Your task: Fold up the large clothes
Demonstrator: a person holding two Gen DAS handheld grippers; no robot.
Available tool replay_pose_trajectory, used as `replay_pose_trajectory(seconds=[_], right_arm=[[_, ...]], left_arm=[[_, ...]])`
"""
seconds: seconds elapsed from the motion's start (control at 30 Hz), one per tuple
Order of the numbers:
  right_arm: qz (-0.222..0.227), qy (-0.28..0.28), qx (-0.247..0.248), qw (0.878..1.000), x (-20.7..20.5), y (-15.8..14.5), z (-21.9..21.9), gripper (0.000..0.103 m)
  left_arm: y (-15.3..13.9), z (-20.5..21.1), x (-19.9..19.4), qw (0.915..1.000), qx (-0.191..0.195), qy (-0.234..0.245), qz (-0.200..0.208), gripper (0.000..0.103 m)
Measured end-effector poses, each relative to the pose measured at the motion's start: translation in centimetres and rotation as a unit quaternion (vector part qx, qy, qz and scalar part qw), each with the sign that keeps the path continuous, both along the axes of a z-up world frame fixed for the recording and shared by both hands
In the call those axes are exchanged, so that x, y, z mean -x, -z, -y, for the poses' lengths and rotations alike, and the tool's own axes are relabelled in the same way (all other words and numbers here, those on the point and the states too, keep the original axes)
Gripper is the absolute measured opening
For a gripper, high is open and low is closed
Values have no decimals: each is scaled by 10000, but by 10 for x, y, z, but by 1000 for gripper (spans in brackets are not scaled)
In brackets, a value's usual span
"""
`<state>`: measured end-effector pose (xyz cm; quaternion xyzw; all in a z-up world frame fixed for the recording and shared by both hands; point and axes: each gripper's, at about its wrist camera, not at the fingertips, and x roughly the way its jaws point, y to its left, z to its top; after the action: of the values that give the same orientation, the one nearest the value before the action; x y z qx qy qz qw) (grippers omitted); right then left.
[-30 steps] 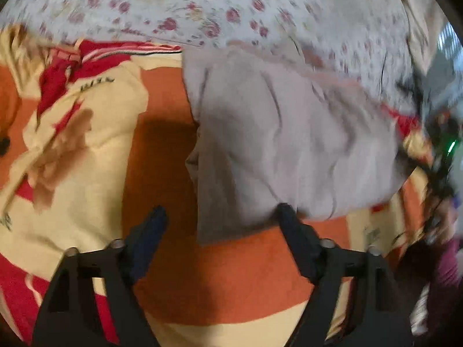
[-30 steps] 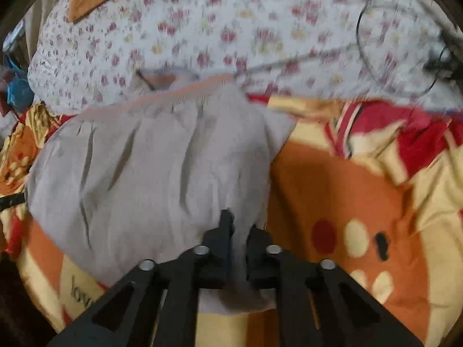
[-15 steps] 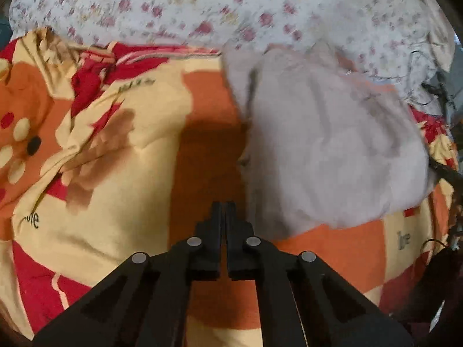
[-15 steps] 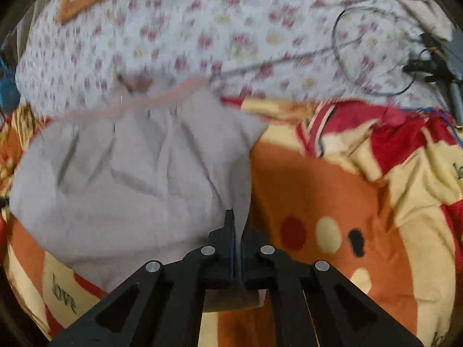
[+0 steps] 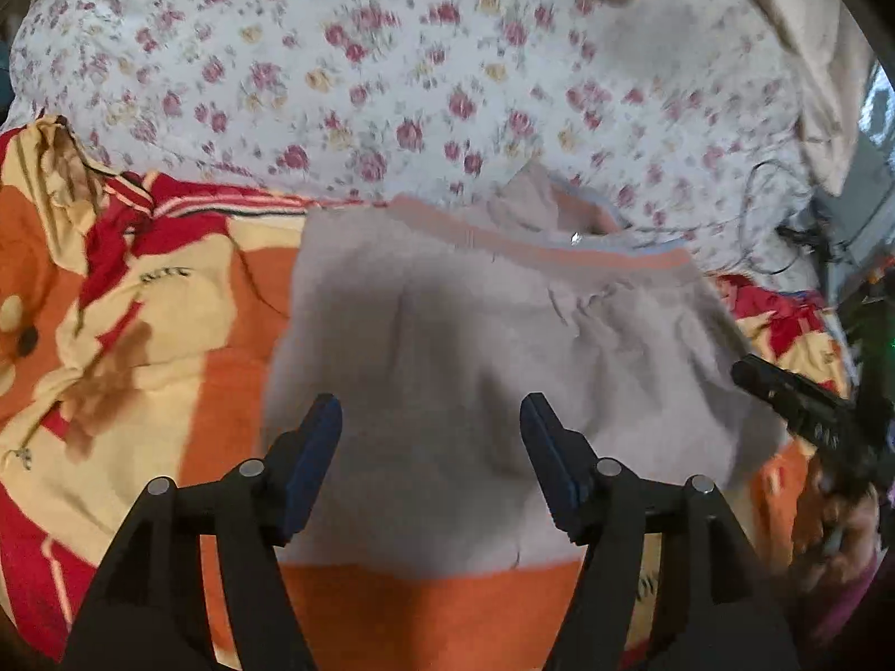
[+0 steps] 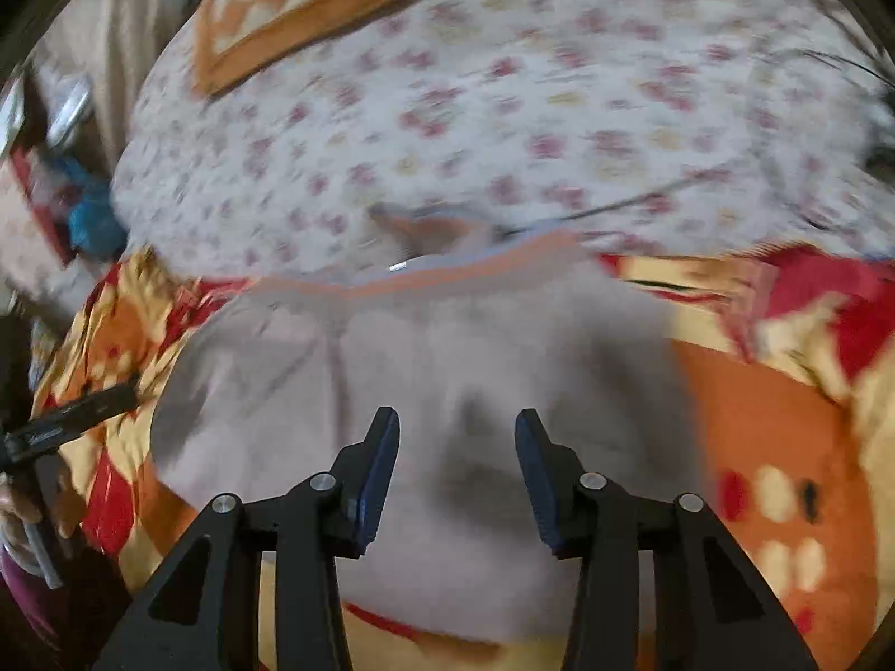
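A grey garment (image 5: 492,346) with an orange-pink band along its far edge lies folded flat on an orange, yellow and red blanket (image 5: 168,346). My left gripper (image 5: 430,425) is open and empty, hovering above the garment's near left part. My right gripper (image 6: 456,436) is open and empty above the garment (image 6: 447,369) near its middle. The right gripper also shows at the right edge of the left wrist view (image 5: 794,397), and the left gripper shows at the left edge of the right wrist view (image 6: 72,414).
A white sheet with red flowers (image 5: 391,67) lies beyond the garment. An orange patterned cloth (image 6: 302,5) lies on it at the back. Dark cables and gear (image 5: 805,235) sit at the far right. The blanket (image 6: 783,447) spreads on both sides.
Both grippers have opened; the right one has let go of the garment's edge. Both now hover over the garment, which lies flat. The right view has swung right and is blurred.
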<state>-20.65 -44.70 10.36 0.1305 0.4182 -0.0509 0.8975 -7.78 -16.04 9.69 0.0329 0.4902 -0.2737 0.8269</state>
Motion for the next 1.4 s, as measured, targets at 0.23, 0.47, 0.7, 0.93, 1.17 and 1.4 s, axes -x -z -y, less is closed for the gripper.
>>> replay_pose_trajectory(seconds=[0.23,0.47,0.7,0.93,1.17,1.4], right_arm=[[-385,-152,629,9972,-71,51,-30,41],[-528,268,468,9971,-98,67,-15,41],[-239,-256,-43,9994,-86,44,-48,45],[-620,-67,587,9963,-133,84,-66,43],[-505,-38,629,9967,-113,64,-64,44],[-470,-97,637,9968,-67,50,-58,49]], left_arm=[[46,19,-27,9970,-549,-461,285,67],[47,14,-33,9967,-494,-508,388,73],[45,15,-30,9961,-533,-563,418,74],[44,17,-30,9960,-592,-510,422,75],[45,16,-30,9965,-582,-466,379,76],[46,15,-29,9964,-576,-501,382,77]])
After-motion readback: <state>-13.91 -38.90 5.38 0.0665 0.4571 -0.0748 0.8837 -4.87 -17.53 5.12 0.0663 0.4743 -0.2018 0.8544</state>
